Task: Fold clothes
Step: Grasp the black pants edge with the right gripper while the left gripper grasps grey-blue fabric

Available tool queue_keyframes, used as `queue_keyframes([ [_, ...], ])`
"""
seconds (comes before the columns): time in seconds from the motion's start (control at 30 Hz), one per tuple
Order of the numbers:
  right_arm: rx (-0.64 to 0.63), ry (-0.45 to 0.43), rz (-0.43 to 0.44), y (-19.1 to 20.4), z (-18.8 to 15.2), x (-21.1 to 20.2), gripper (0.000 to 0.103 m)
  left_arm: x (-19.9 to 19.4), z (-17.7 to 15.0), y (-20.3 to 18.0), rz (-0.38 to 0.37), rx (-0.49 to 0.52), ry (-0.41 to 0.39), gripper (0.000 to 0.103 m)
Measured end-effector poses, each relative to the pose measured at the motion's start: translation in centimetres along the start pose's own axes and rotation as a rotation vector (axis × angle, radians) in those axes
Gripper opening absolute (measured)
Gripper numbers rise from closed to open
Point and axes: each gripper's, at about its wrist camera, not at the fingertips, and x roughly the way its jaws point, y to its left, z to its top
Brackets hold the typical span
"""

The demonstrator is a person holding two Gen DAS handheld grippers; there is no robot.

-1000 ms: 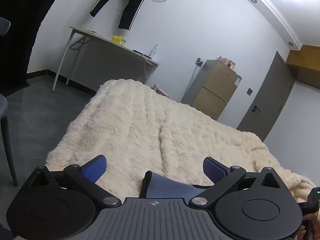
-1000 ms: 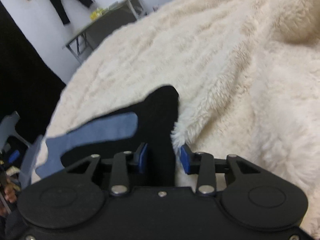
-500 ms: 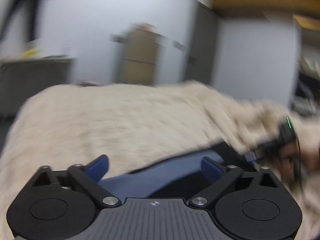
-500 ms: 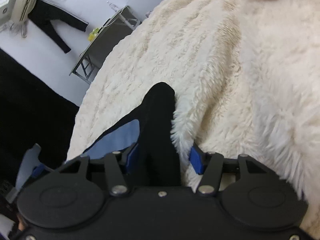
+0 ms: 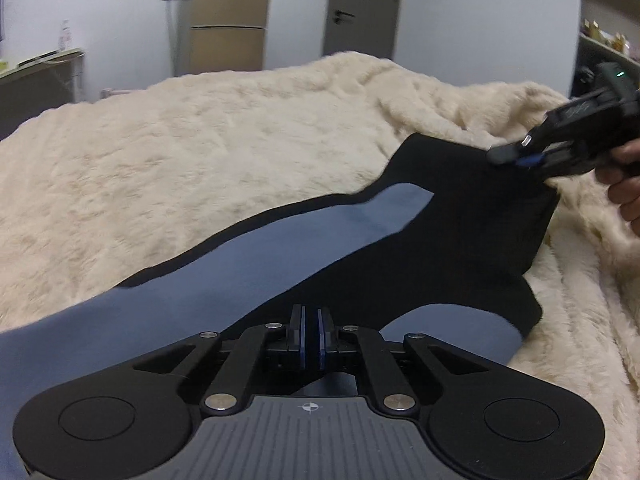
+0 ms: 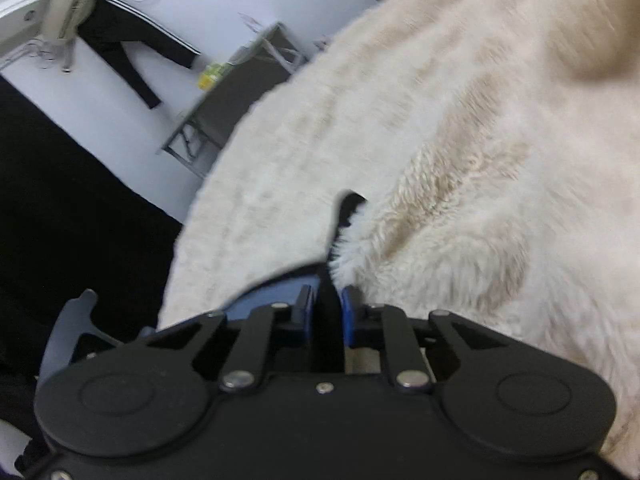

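Note:
A black and slate-blue garment (image 5: 460, 220) lies stretched across a cream fluffy blanket (image 5: 200, 140) on a bed. My left gripper (image 5: 311, 320) is at the garment's near edge. Its jaws are closing, with the pads drawn together on the fabric. At the right, my right gripper (image 5: 516, 158), held by a hand (image 5: 624, 184), pinches the black far corner. In the right wrist view that gripper (image 6: 329, 304) has its jaws closing on a black fold, and a tip of the garment (image 6: 350, 204) pokes up against the blanket (image 6: 480, 160).
A tan fridge (image 5: 228, 20) and a grey door (image 5: 362, 8) stand by the far wall. A metal-legged table (image 6: 240, 92) is beyond the bed, and dark clothing (image 6: 128, 48) hangs on the wall. The blanket bunches into folds at the right.
My left gripper swung right and down over the garment and went from wide open to shut on it. My right gripper closed on the black fabric and rose a little.

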Motion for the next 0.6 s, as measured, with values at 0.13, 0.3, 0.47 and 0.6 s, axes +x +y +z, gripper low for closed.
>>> queue_keyframes([
  [0.13, -0.103, 0.050, 0.020, 3.7, 0.6, 0.8, 0.008, 0.1, -0.2, 0.6, -0.007, -0.032, -0.004, 0.006],
  [0.3, -0.174, 0.078, -0.067, 4.2, 0.6, 1.8, 0.018, -0.2, -0.3, 0.4, -0.005, -0.034, -0.009, 0.006],
  [0.47, -0.201, 0.121, -0.168, 2.2, 0.4, 3.2, 0.043, -0.5, -0.4, 0.2, -0.013, -0.035, -0.013, 0.012],
  [0.6, -0.112, 0.163, -0.136, -0.8, -0.5, 3.8, 0.051, -0.6, -0.5, 0.0, -0.026, -0.027, -0.018, 0.020],
])
